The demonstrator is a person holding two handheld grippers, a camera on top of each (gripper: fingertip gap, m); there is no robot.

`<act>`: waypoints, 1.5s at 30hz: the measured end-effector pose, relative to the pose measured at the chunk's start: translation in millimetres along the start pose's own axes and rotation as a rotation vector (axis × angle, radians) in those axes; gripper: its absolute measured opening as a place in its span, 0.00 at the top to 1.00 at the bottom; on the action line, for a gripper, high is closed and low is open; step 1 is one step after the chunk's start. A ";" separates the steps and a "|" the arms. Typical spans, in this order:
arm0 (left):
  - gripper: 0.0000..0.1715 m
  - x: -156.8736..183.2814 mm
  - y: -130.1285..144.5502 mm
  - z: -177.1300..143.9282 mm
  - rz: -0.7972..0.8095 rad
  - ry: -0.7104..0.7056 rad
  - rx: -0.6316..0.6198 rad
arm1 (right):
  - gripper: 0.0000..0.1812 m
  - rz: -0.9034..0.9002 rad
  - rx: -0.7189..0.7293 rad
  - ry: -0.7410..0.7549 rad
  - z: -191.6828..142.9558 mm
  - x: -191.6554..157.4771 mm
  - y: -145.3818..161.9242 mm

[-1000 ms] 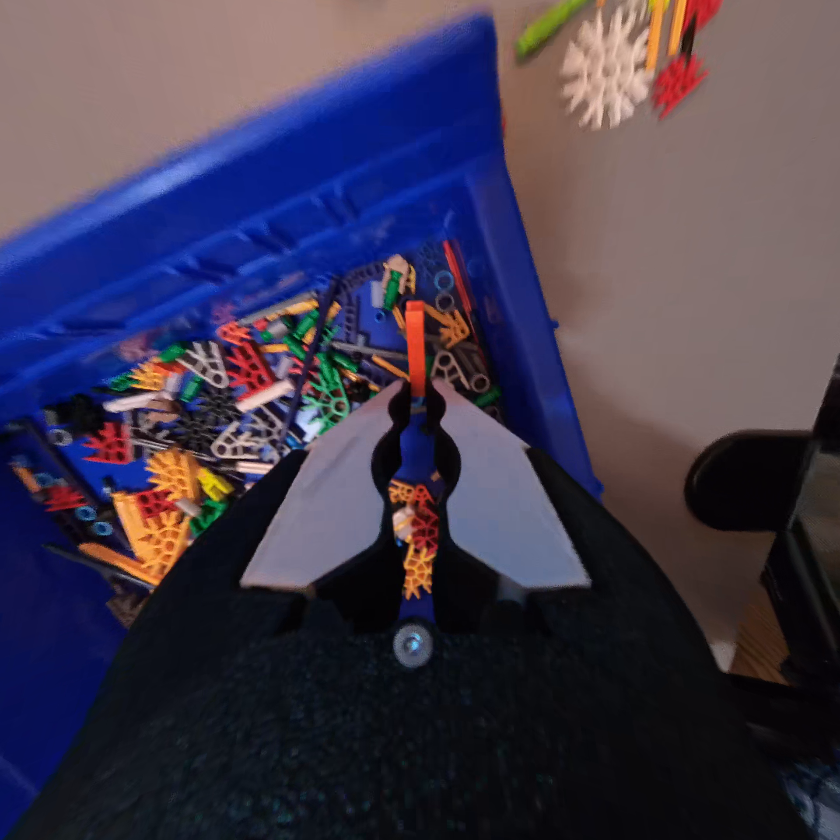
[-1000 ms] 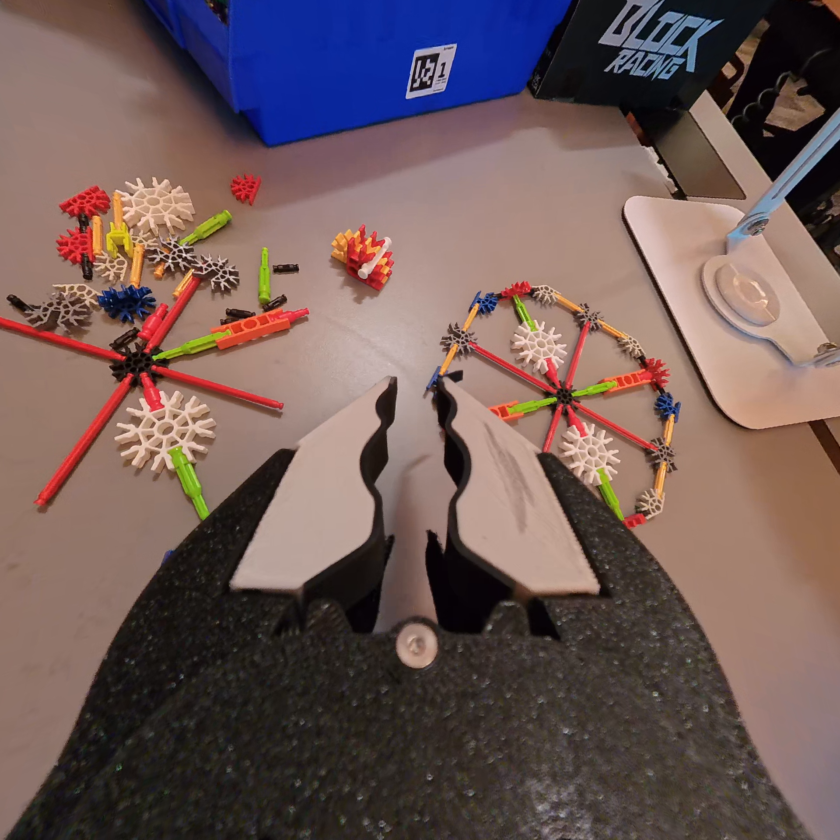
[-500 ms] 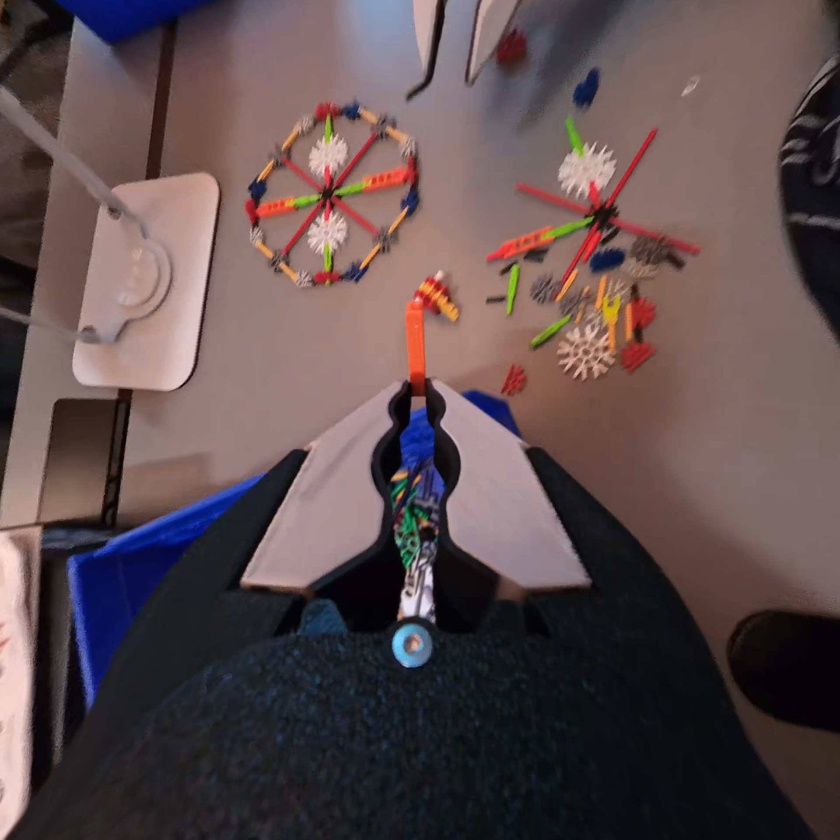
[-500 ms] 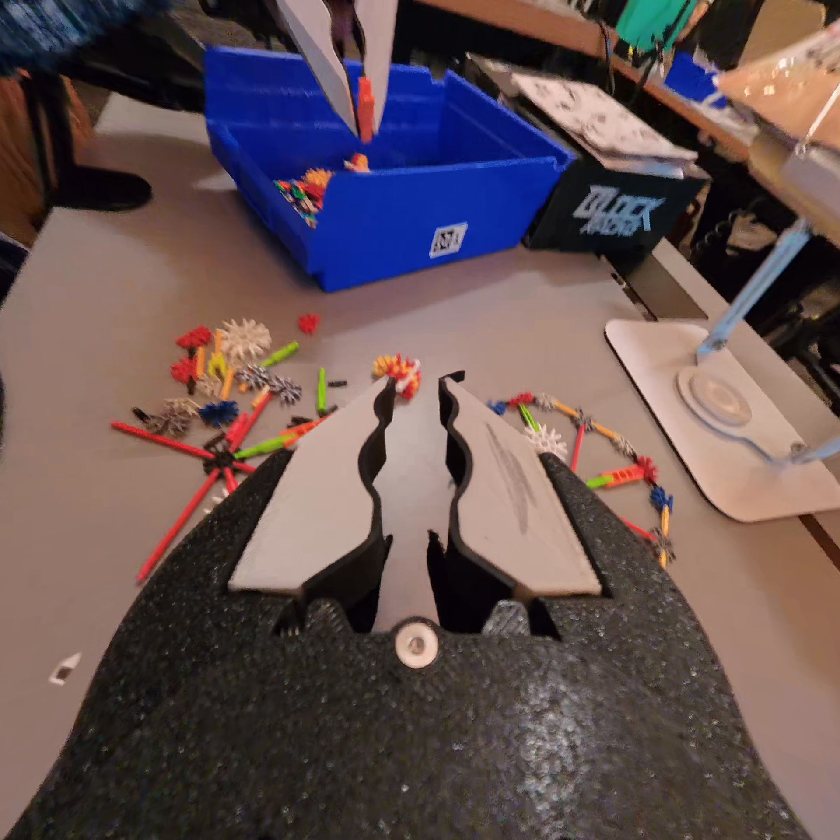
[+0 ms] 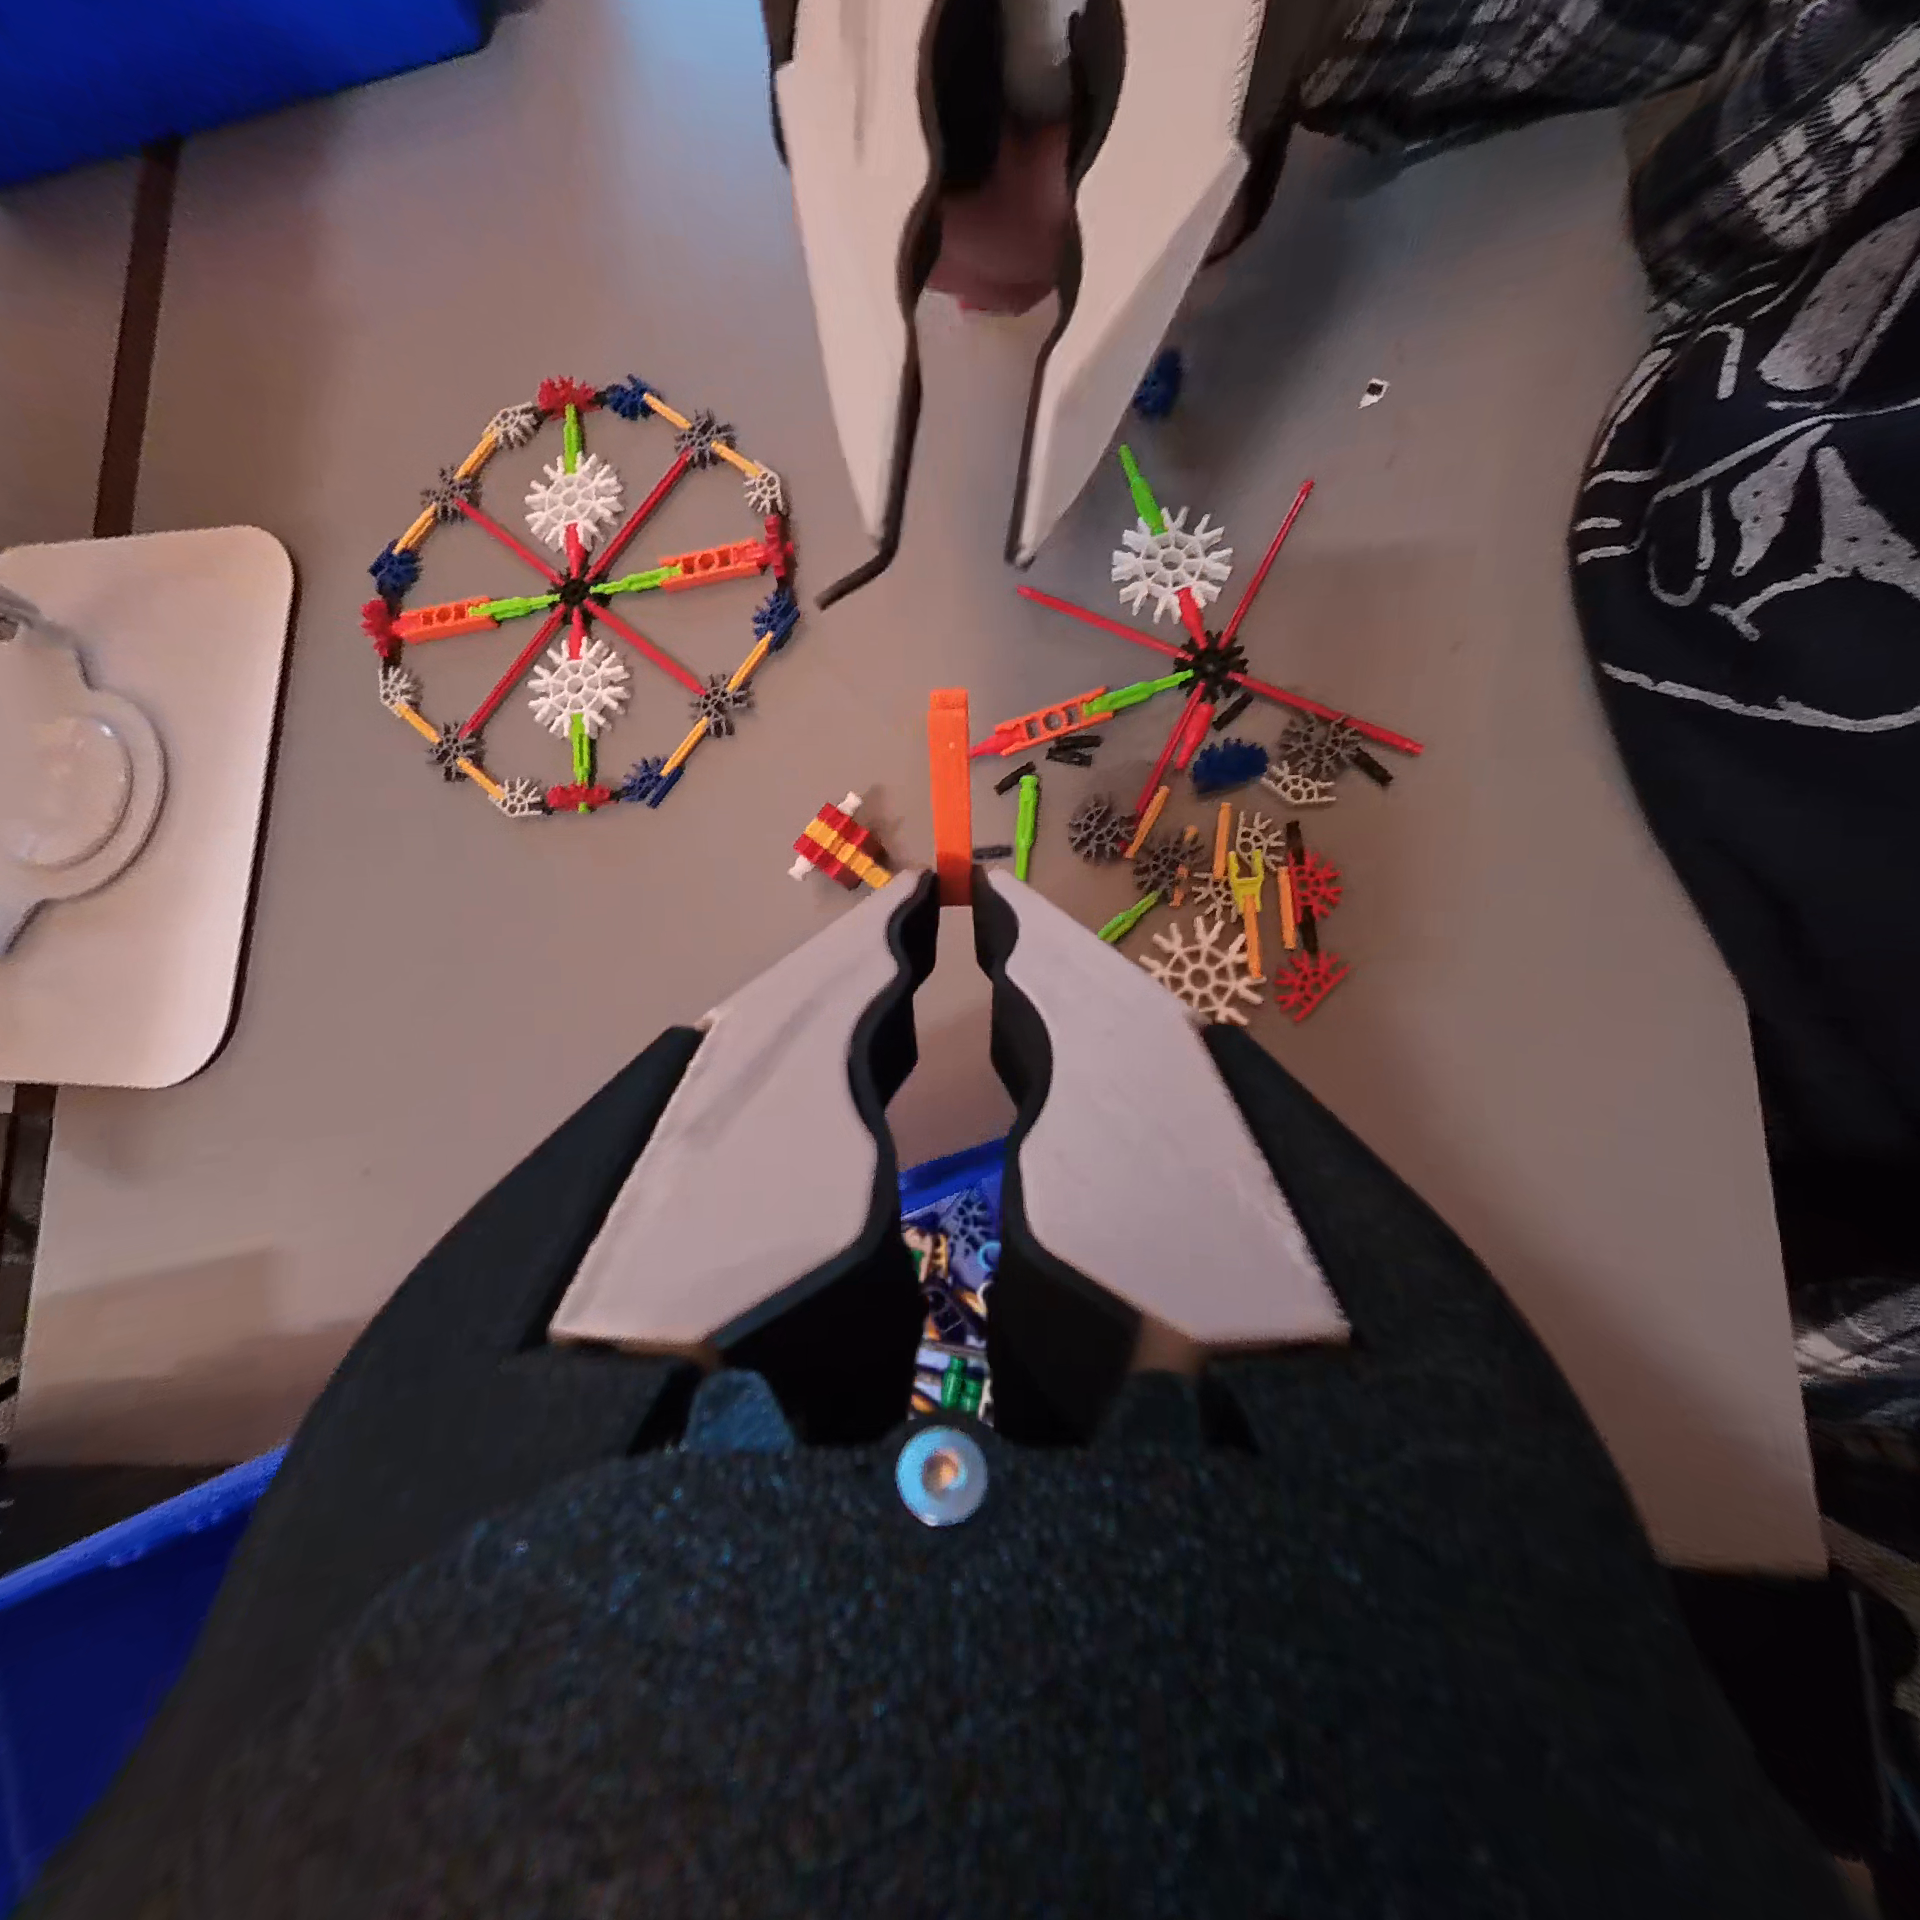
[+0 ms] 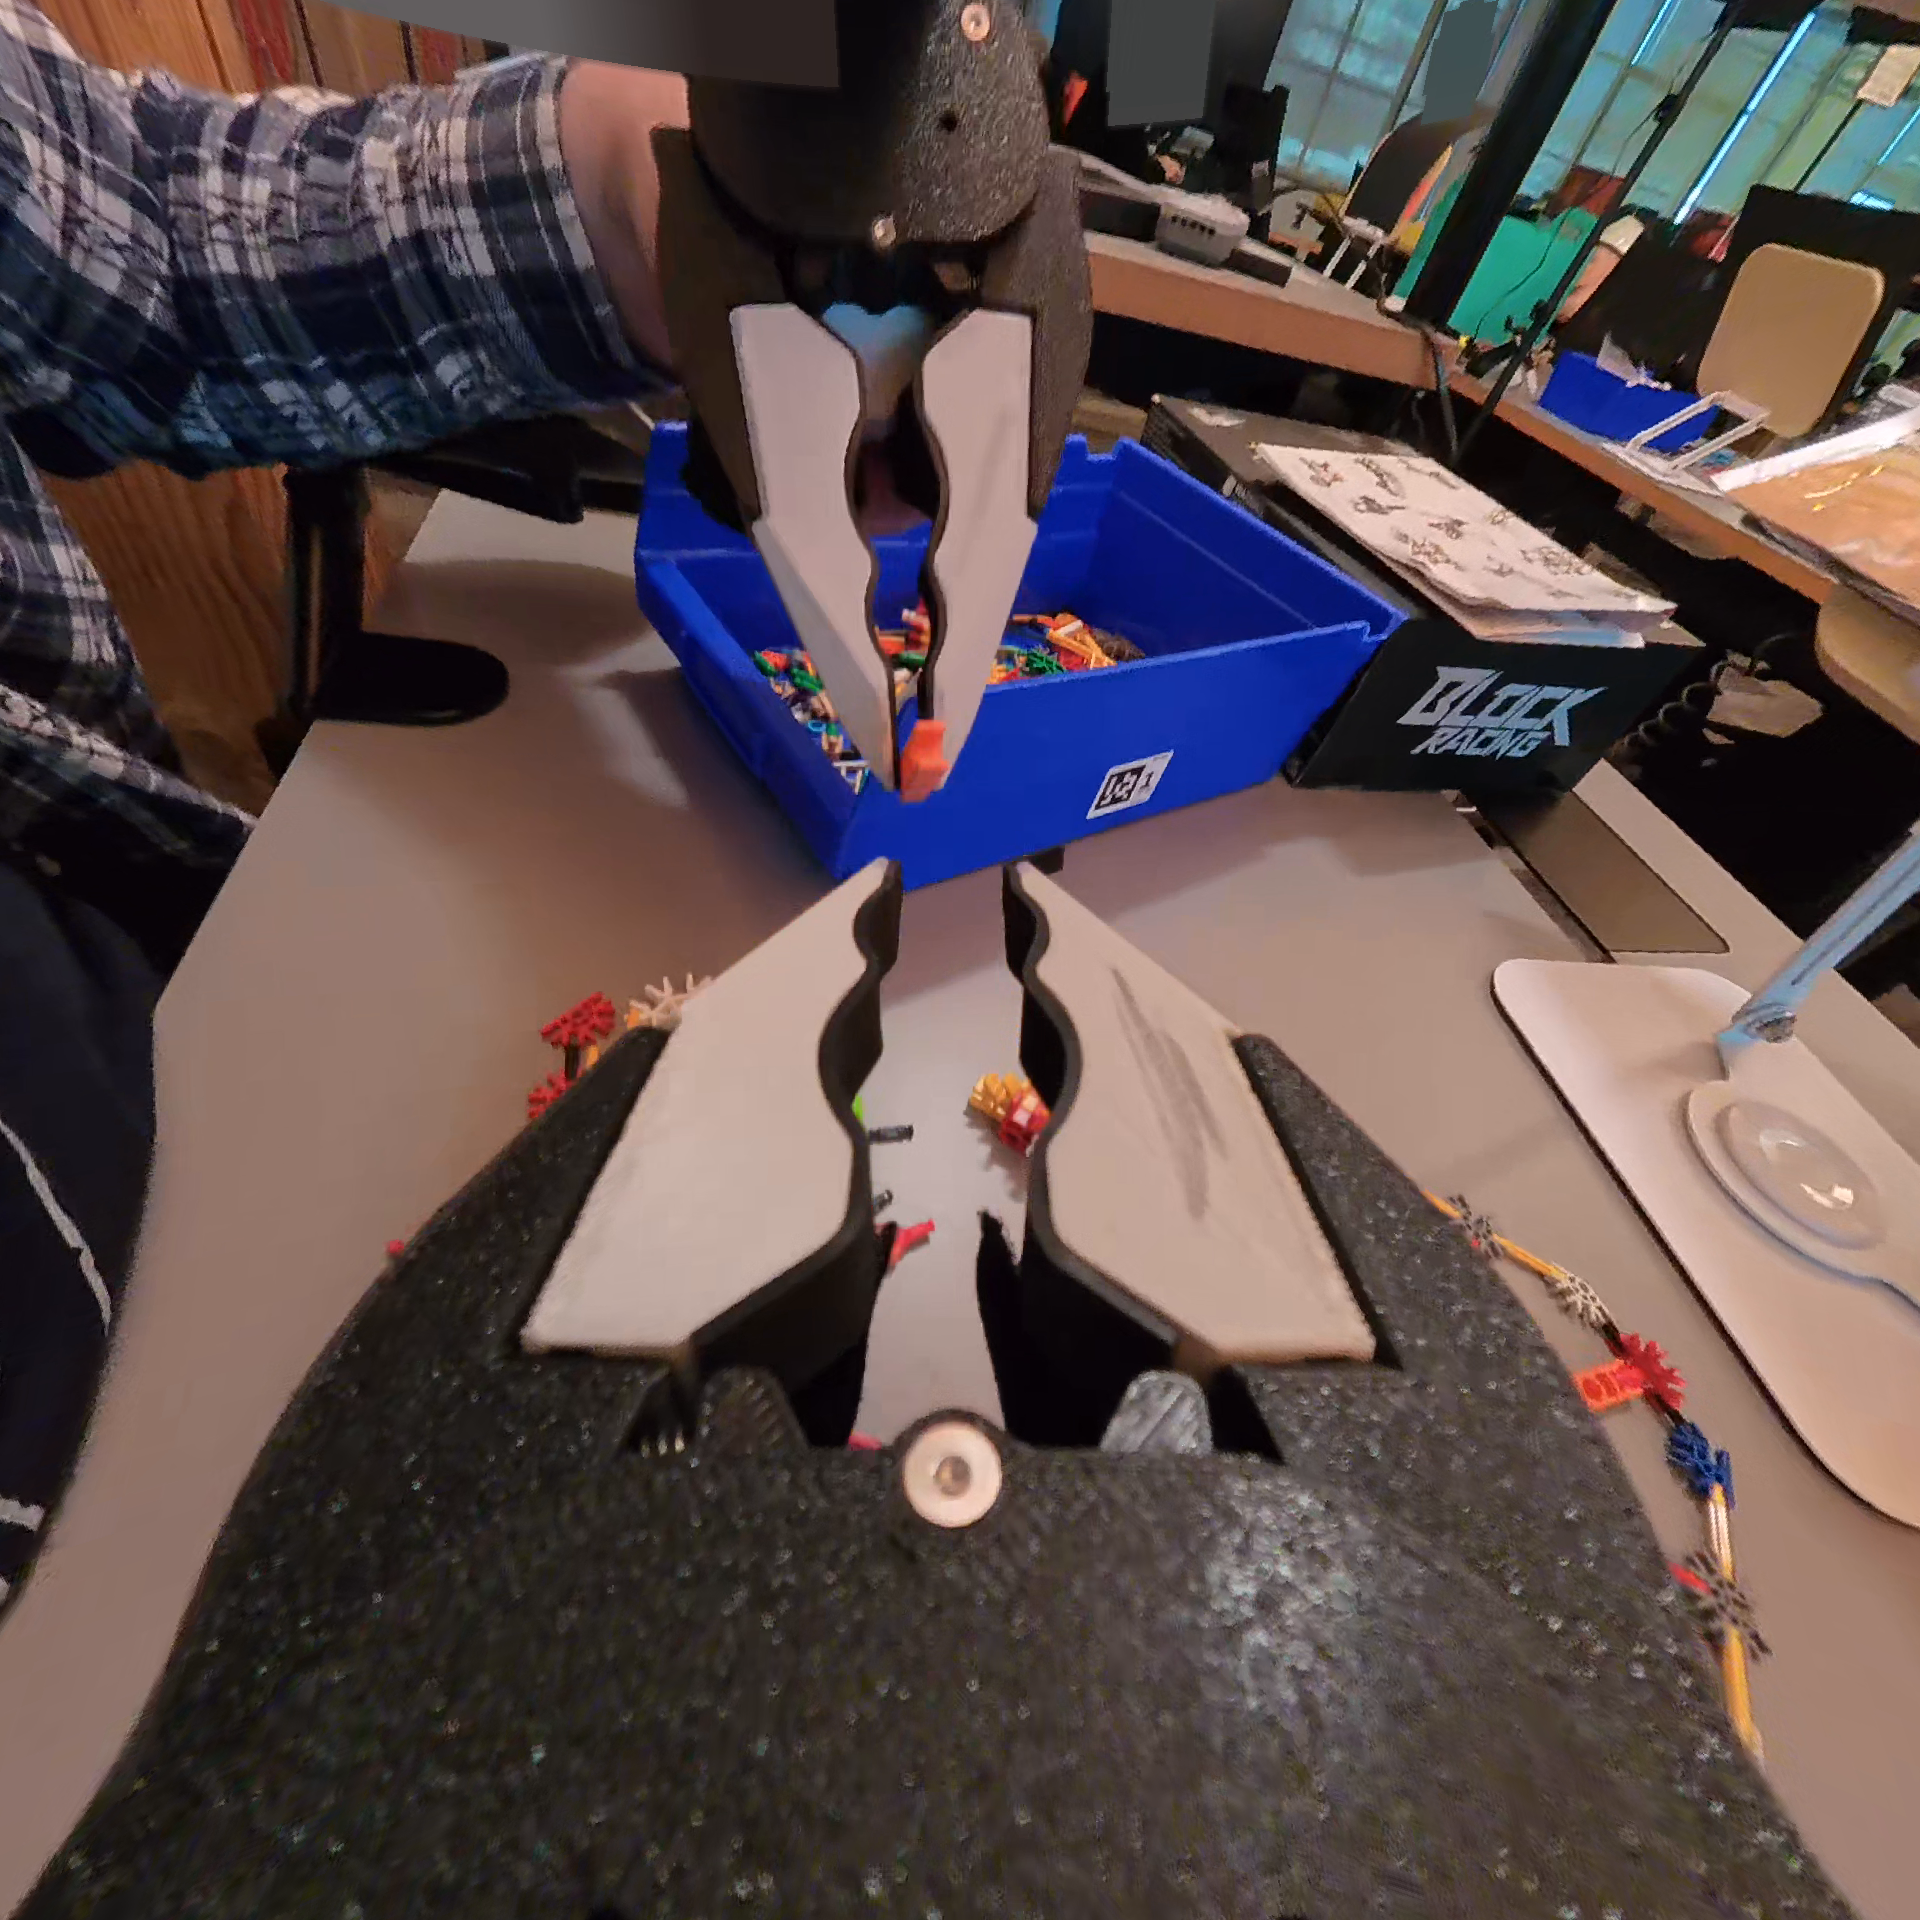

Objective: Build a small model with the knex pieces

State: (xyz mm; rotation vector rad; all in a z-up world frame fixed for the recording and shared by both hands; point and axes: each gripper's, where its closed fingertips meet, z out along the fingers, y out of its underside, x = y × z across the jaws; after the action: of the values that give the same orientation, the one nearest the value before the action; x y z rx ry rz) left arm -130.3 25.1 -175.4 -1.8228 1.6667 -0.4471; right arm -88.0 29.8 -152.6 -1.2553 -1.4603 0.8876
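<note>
My left gripper [image 5: 953,888] is shut on an orange rod [image 5: 949,790] that sticks out past its tips, held high above the grey table [image 5: 520,1091]. In the right wrist view the left gripper [image 6: 912,764] hangs point-down over the blue bin [image 6: 1195,717], orange rod [image 6: 923,764] at its tips. My right gripper [image 6: 948,878] is open and empty, just below and facing the left one; it also shows in the left wrist view [image 5: 951,561]. A finished wheel of rods and connectors [image 5: 577,597] lies on the table. A half-built red-rod hub [image 5: 1210,660] lies beside it.
Loose connectors and short rods [image 5: 1216,862] are scattered by the hub, with a red-and-yellow clump [image 5: 836,847] near them. A white lamp base [image 5: 135,800] stands at the table edge. A black box [image 6: 1496,707] sits beside the bin. A person's plaid sleeve [image 6: 260,260] reaches in. The tips of one gripper are about 6 centimetres away from the tips of the other. The half-built red-rod hub [image 5: 1210,660] is about 15 centimetres from both grippers' fingertips.
The left gripper lifted the orange rod out of the bin and swung over the table. The right gripper rose and tilted up, and the two grippers now face each other closely.
</note>
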 end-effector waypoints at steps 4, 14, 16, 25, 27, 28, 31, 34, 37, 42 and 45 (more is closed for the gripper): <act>0.97 7.7 -7.9 7.3 0.036 0.002 0.007 | 0.90 -0.010 0.011 -0.006 5.3 -4.6 -5.1; 0.97 15.7 -17.6 18.1 0.065 0.000 0.026 | 0.96 -0.036 -0.026 -0.050 16.2 -18.6 0.9; 0.97 16.7 -16.6 20.1 0.077 -0.004 0.013 | 0.97 -0.037 -0.028 -0.058 16.6 -20.8 1.0; 0.83 5.0 -19.3 22.1 0.082 -0.096 0.011 | 0.97 -0.025 -0.023 -0.018 2.6 -8.5 -2.5; 0.84 5.2 -23.8 18.1 0.067 -0.084 0.046 | 0.97 -0.025 0.003 -0.003 -6.0 -4.5 -7.4; 0.84 4.2 -28.3 15.7 0.052 -0.083 0.078 | 0.97 -0.032 0.019 0.002 -9.9 -4.1 -9.7; 0.88 2.2 -37.4 9.9 0.015 -0.071 0.141 | 0.97 -0.067 0.009 -0.007 -15.4 -10.4 -8.4; 0.89 -2.8 -33.3 8.9 0.020 -0.095 0.123 | 0.97 -0.117 -0.128 -0.054 -15.4 -23.3 16.1; 0.89 -4.5 -28.1 12.7 0.031 -0.106 0.095 | 0.97 -0.218 -0.311 -0.047 -16.5 -29.9 52.6; 0.89 -1.7 -12.6 26.2 0.080 -0.114 -0.005 | 0.97 -0.309 -0.439 -0.092 -12.9 -52.4 89.8; 0.88 -0.5 -12.8 28.4 0.079 -0.108 -0.006 | 0.88 -0.319 -0.476 -0.113 -11.7 -58.6 98.4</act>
State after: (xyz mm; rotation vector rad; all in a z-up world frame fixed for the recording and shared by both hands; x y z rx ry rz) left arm -102.8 31.8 -188.5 -1.7471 1.6612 -0.3051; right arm -51.4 -8.6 -254.8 -1.2690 -1.9734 0.4119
